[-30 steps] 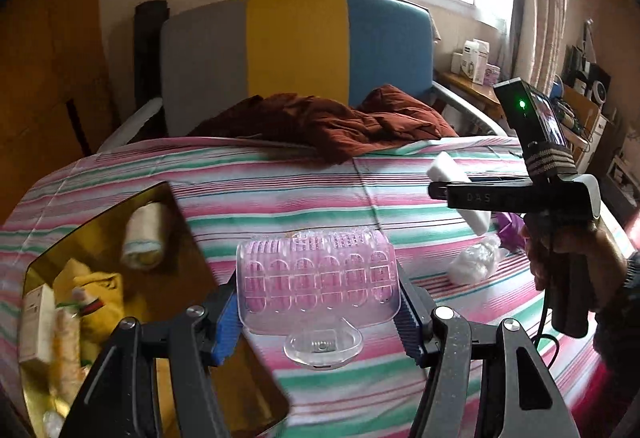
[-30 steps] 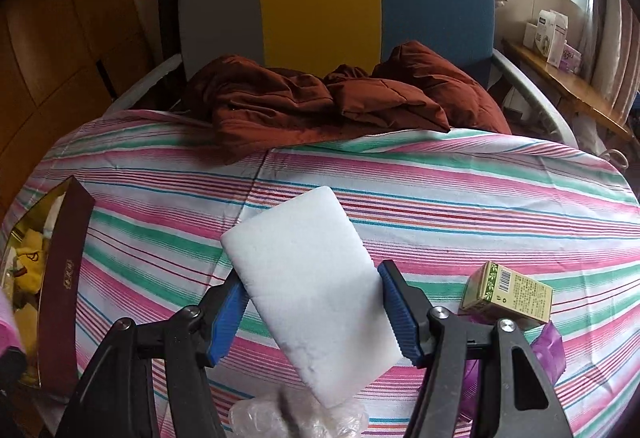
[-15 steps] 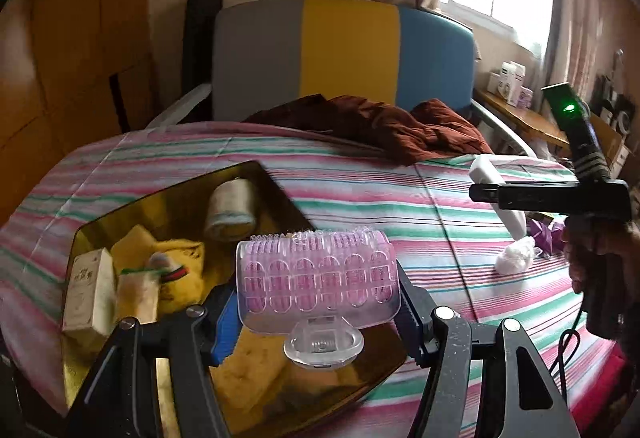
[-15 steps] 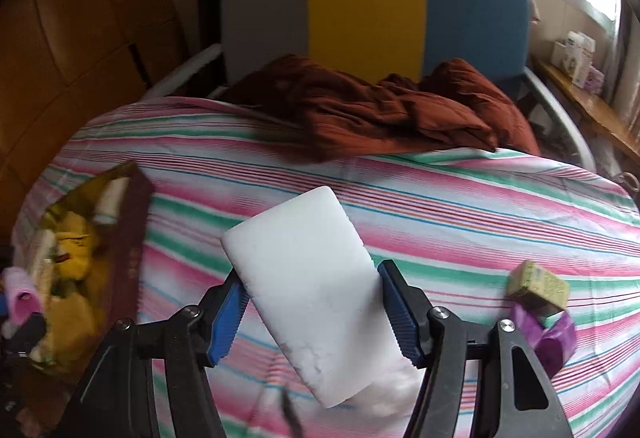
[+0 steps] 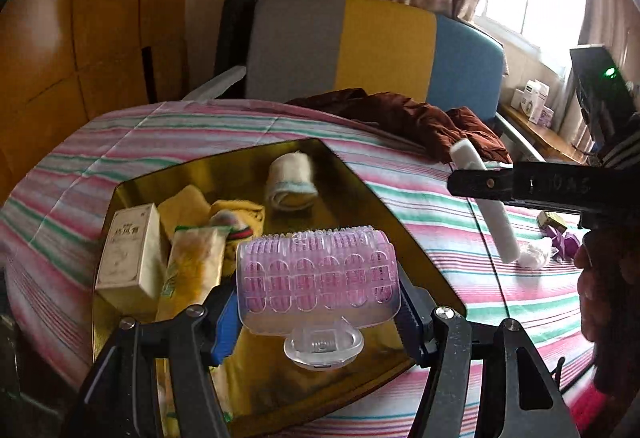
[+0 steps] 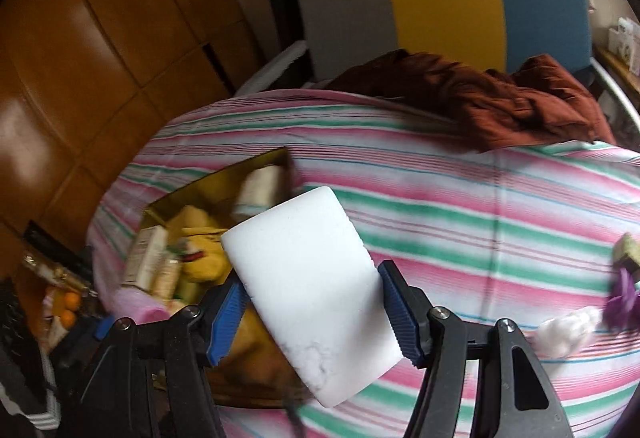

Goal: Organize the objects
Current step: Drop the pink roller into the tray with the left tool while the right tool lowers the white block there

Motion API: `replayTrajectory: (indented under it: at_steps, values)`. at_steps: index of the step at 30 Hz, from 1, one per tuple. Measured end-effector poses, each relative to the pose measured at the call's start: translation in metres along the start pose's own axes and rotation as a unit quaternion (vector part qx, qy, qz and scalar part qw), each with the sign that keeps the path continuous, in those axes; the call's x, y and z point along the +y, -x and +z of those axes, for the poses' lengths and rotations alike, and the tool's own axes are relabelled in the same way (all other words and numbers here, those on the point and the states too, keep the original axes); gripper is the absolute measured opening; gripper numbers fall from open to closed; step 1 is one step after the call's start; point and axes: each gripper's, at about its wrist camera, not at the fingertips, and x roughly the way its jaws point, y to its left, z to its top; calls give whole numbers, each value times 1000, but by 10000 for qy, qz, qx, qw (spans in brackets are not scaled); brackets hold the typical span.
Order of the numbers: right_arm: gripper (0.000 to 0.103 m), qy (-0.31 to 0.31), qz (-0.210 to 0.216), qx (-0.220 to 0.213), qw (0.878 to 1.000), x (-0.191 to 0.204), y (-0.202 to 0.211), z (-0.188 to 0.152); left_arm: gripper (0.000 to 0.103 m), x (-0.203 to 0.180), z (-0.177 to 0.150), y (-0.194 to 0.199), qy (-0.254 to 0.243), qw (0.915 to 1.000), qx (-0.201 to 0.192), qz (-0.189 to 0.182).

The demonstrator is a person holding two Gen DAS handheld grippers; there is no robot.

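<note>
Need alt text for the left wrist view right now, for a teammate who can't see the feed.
The left hand-held gripper grips a pink hair roller above a gold tray holding a rolled cloth, boxes and yellow items, on a striped tablecloth. At right, the right hand-held gripper holds a white sponge.

My left gripper (image 5: 318,312) clamps a pink hair roller (image 5: 318,276) above the gold tray (image 5: 360,190), which holds a white box (image 5: 130,252) and rolled cloth (image 5: 292,178). At right, my right gripper (image 5: 486,182) grips a white sponge (image 5: 486,200).
</note>
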Motion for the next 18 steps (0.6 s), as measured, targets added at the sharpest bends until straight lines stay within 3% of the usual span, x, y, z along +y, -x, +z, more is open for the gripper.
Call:
replayTrajectory:
  at_steps: [9,18]
  values:
    - [71,-169,310,6,9994,40,-20,8,65,28,-12,-7,430,9988,171,-187]
    - [76,-453,332,4,9984,48,-35,6,81,37,-15,-9,606,9978,181,-201]
